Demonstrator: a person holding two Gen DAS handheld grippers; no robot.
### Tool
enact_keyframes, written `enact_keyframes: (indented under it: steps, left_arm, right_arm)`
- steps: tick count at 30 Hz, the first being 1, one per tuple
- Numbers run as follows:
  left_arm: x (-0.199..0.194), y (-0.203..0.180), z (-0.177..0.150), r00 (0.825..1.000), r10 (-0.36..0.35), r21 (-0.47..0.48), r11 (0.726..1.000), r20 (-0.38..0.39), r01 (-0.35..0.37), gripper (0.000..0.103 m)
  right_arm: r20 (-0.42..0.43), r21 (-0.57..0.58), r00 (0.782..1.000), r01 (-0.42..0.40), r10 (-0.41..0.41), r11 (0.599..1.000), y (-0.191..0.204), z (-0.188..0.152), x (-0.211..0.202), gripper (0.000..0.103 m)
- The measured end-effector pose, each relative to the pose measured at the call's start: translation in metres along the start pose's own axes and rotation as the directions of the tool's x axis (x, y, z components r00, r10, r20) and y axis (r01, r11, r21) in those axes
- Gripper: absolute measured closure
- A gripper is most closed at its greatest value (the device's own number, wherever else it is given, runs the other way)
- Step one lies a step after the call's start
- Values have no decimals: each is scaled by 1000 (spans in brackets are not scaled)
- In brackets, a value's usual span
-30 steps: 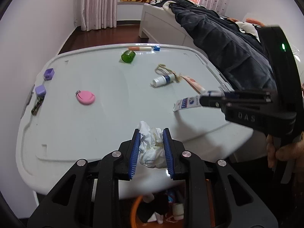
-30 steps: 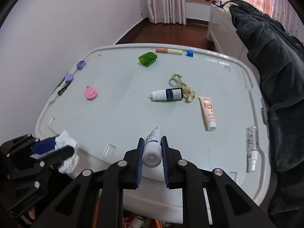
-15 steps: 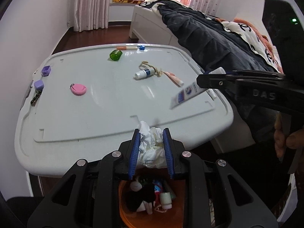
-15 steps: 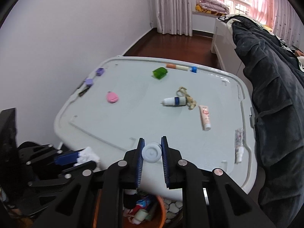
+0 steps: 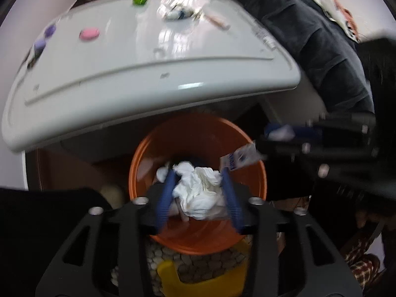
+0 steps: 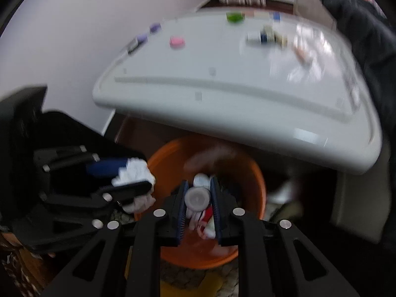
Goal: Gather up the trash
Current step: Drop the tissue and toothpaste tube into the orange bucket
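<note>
My left gripper [image 5: 199, 185] is shut on a crumpled white tissue [image 5: 200, 193] and hangs over the orange bin [image 5: 138, 163] below the table's front edge. My right gripper [image 6: 198, 195] is shut on a white squeeze tube [image 6: 197, 199], seen cap-end on, also above the orange bin [image 6: 168, 158]. The bin holds other trash. The tube [image 5: 238, 158] and right gripper show at the right of the left wrist view; the tissue [image 6: 135, 173] and left gripper show at the left of the right wrist view.
The white table [image 5: 148, 57] stands behind the bin with a pink disc [image 5: 89, 34], green cup [image 5: 139, 0], small bottle [image 6: 257, 38], tubes and purple items. A dark duvet [image 5: 309, 37] lies at the right. A yellow object [image 5: 198, 274] sits beside the bin.
Both grippers have dropped from table height and tilted down over the orange bin, each with its load. The left jaws look wider apart around the tissue.
</note>
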State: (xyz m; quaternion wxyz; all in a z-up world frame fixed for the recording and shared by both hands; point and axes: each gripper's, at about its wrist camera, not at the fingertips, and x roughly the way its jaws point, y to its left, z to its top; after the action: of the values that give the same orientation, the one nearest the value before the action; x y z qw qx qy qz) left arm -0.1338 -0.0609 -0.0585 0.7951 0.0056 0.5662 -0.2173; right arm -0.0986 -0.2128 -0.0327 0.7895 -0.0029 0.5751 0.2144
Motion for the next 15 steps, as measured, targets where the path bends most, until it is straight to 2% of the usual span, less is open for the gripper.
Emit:
enact_keyframes:
  steps: [1,3,4,7,10,12,15]
  left_arm:
    - [1,3,0,1000,13,-18,1000,-9,-13,43]
    - [-2,9,2,1000,29,-48,998,-7,-29,36]
    - [-3,13,3,999,34,-63,997,-5,-34,35]
    - [-7,23,7,999,41,-102,994,6,-40,33]
    - [-19,37,20,996,62,-140,989,61,-53,33]
    - [-33,48,35,988,98,-163,984,119,-78,33]
    - [-51,69,65,963,175,-200,971,203,-134,32]
  right_arm:
    - [-12,6,1000,4,-3,1000,-1,-4,4,65]
    - [-20,25,1000,15,-14,1000,-7,-8,7,49]
    - [-12,37,1000,17,-16,999,-9,-8,5,44]
    - [27,62,1000,13,-15,998,-17,-1,-5,36]
    - [99,58,995,16,-22,998,-22,14,-22,29]
    - [145,55,989,16,-24,998,-24,31,-34,25]
    - [230,36,973,21,-29,999,-26,64,-51,18]
